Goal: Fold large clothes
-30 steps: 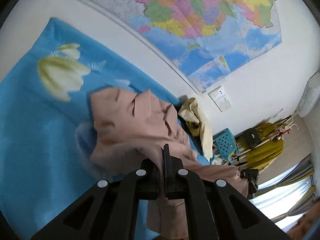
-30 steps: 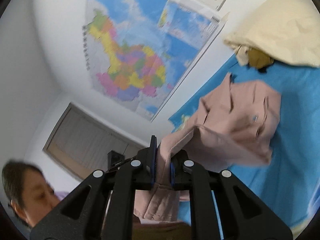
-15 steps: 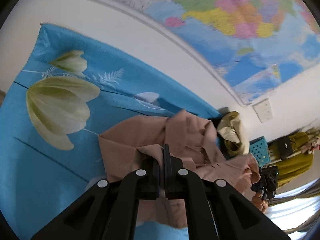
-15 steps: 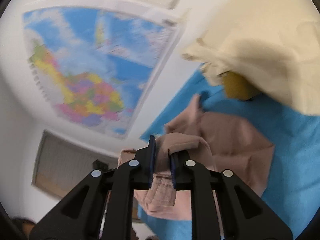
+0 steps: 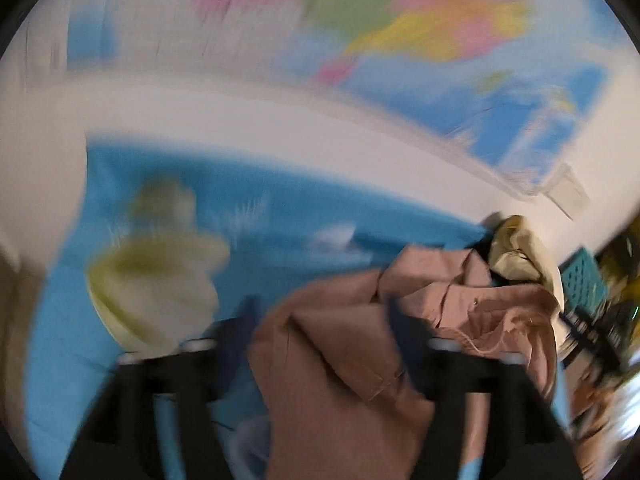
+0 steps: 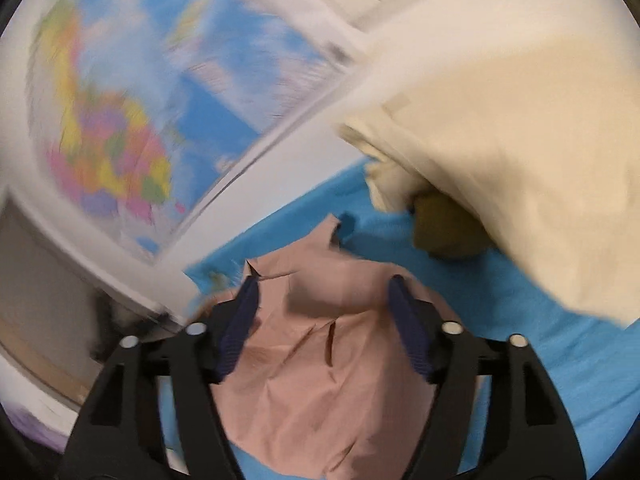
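Your left view is smeared: the wall map (image 5: 400, 28) is unreadable. The pink garment (image 6: 320, 360) hides the sheet (image 6: 520, 320) beneath and runs off the near edge.

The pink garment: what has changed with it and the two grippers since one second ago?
Both grippers let go. The left gripper and the right gripper have just opened their jaws, and the pink garment, pinched before, now lies loose between them on the blue sheet. The cream cloth stays at the wall.

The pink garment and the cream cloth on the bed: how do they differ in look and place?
The pink garment lies crumpled between the open fingers of the right gripper; the cream cloth is heaped further back, by the wall. The cream cloth covers something olive; the pink garment does not. Both rest on the blue bedsheet.
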### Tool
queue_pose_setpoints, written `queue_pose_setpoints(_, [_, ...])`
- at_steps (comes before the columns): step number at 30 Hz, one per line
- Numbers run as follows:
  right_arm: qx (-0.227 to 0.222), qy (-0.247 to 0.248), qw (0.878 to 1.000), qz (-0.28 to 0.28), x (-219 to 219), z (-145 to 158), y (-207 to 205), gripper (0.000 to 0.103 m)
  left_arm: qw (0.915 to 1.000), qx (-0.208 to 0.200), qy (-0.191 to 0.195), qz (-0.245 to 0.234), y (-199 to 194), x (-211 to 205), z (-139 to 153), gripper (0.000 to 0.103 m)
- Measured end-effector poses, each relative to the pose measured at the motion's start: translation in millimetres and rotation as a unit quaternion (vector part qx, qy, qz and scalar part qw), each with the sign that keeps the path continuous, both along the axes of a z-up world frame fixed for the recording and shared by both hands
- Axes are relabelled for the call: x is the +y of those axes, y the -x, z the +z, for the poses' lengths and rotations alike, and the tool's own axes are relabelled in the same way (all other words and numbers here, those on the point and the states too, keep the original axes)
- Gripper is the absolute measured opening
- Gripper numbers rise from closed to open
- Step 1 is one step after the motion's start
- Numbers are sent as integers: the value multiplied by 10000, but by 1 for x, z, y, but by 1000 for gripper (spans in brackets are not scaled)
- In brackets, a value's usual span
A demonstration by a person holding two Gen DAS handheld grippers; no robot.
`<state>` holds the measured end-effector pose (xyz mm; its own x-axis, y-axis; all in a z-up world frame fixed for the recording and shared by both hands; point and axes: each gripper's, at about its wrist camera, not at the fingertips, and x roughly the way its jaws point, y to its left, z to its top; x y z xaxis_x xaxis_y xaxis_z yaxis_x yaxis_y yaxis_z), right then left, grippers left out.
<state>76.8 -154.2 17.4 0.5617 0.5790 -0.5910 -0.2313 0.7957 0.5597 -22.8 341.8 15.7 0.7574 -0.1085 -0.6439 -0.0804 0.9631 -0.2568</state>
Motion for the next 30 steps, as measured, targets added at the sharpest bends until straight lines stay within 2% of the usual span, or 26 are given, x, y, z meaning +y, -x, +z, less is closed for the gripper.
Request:
queue_pose_setpoints(3, [-529,861,9927,665,43,10,21,83,9950,-285,-858,-414,16,-30,7,69])
queue_pose_setpoints(5, [-596,1279,9841,1081,70,2,24,83,9858,-333,-1327,-973,19,-56,0,71])
queue_pose_setpoints(7, [-477,1909,9704,1401,105,-19,18,83,9744,-207,-1735,-1413,14,-80,-14,71])
queue_pose_setpoints(10, [-177,2364,9587,1573,130,-50,1,78,9622,185,-2237,-1544,-6,-102,-39,73])
queue_pose_setpoints(11, [-80,2464,9565,1559,137,-57,-5,70,9609,320,-2294,-1521,-14,-103,-46,73])
queue_pose_setpoints(12, [39,2580,9535,1560,141,-67,-13,58,9610,542,-2305,-1430,-26,-102,-55,72])
queue_pose_setpoints(13, [116,2633,9520,1556,142,-73,-16,50,9618,634,-2279,-1375,-30,-99,-58,63])
queue_pose_setpoints(14, [186,2670,9516,1512,142,-78,-22,33,9642,743,-2188,-1297,-38,-95,-63,57])
queue_pose_setpoints(15, [186,2658,9526,1465,137,-79,-24,14,9682,857,-2033,-1179,-47,-87,-66,42])
queue_pose_setpoints(16, [187,2580,9551,1448,134,-79,-26,4,9703,900,-1962,-1096,-51,-84,-67,24])
queue_pose_setpoints(17, [196,2437,9590,1435,130,-76,-29,1,9732,969,-1843,-978,-56,-77,-66,22])
queue_pose_setpoints(19, [-3,2242,9652,1346,123,-61,-32,1,9806,946,-1495,-846,-64,-67,-59,9])
queue_pose_setpoints(22, [-234,2003,9717,1231,124,-39,-38,1,9891,808,-1108,-540,-76,-51,-41,4])
queue_pose_setpoints(24, [-417,2021,9720,1127,126,-30,-42,1,9917,832,-912,-350,-86,-41,-35,4])
queue_pose_setpoints(26, [-306,2042,9715,1162,130,-34,-51,1,9923,920,-799,-237,-96,-34,-39,5])
queue_pose_setpoints(27, [-145,1987,9726,1200,130,-39,-55,5,9924,981,-698,-252,-99,-32,-42,9])
queue_pose_setpoints(28, [32,1898,9737,1262,129,-45,-57,7,9927,1004,-560,-352,-100,-31,-45,27])
queue_pose_setpoints(29, [89,1868,9738,1298,127,-47,-56,21,9927,1000,-484,-465,-99,-31,-47,39])
queue_pose_setpoints(30, [133,1906,9728,1311,125,-50,-53,48,9928,954,-504,-523,-95,-31,-46,58])
